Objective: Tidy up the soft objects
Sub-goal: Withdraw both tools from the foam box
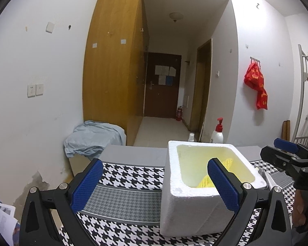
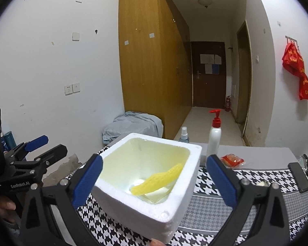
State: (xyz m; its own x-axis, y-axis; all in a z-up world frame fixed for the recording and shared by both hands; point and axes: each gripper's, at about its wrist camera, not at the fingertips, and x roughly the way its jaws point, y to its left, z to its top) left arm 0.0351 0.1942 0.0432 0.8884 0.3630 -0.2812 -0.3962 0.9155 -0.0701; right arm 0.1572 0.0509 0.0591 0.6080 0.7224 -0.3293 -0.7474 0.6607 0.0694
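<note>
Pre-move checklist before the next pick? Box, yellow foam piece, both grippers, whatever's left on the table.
1. Right gripper open and empty: ok.
2. Left gripper open and empty: ok.
3. Yellow foam net lying inside the foam box: ok.
4. Foam box upright on the houndstooth cloth: ok.
5. Red packet beyond the box, not yet boxed: not ok.
6. Whether the red packet is soft: cannot tell.

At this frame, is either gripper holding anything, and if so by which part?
Nothing is held. The left gripper and right gripper both stand open; the yellow foam net lies loose inside the white foam box.
</note>
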